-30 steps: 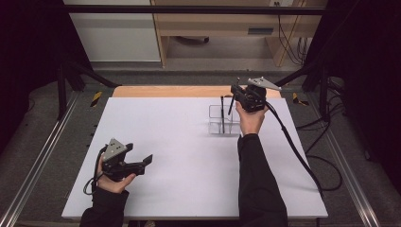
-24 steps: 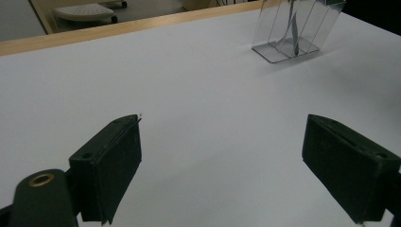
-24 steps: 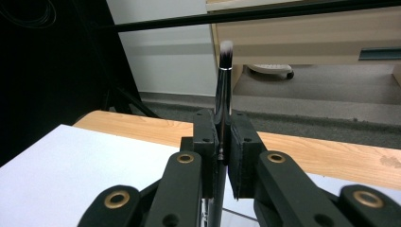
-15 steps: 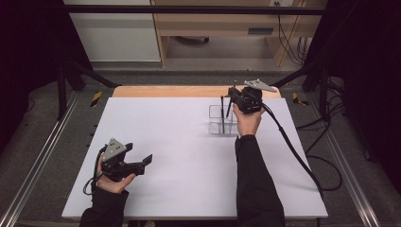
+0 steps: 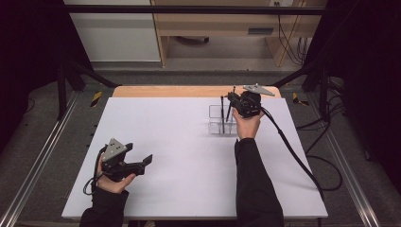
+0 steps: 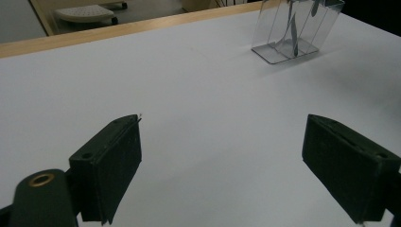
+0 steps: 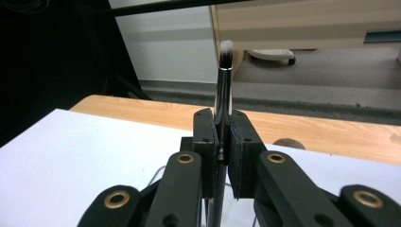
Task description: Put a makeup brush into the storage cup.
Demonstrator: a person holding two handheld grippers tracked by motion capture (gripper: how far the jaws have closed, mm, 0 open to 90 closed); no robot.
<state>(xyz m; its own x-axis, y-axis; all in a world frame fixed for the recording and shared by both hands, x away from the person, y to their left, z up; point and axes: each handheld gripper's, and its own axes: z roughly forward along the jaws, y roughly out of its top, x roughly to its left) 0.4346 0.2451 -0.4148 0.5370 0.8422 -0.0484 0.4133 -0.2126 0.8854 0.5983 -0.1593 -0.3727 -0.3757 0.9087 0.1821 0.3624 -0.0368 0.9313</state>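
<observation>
A slim black white-tipped make-up brush (image 7: 225, 90) is clamped upright by the right gripper (image 5: 235, 101), now shifted slightly left over the clear plastic compartment holder (image 5: 218, 124) at the table's (image 5: 179, 142) far right; the left gripper (image 5: 142, 163) is kept open, unmoved.

Your high view looks forward and down from above your side of the table (image 5: 189, 161), taking in both hands. The left claw (image 6: 222, 156) camera sits low, close to the tabletop, facing ahead of that claw toward the clear holder (image 6: 298, 28), which the high view shares (image 5: 222, 120). The right claw (image 7: 221, 142) camera looks level past its brush (image 7: 223, 85) toward the far floor, probably above the holder.
</observation>
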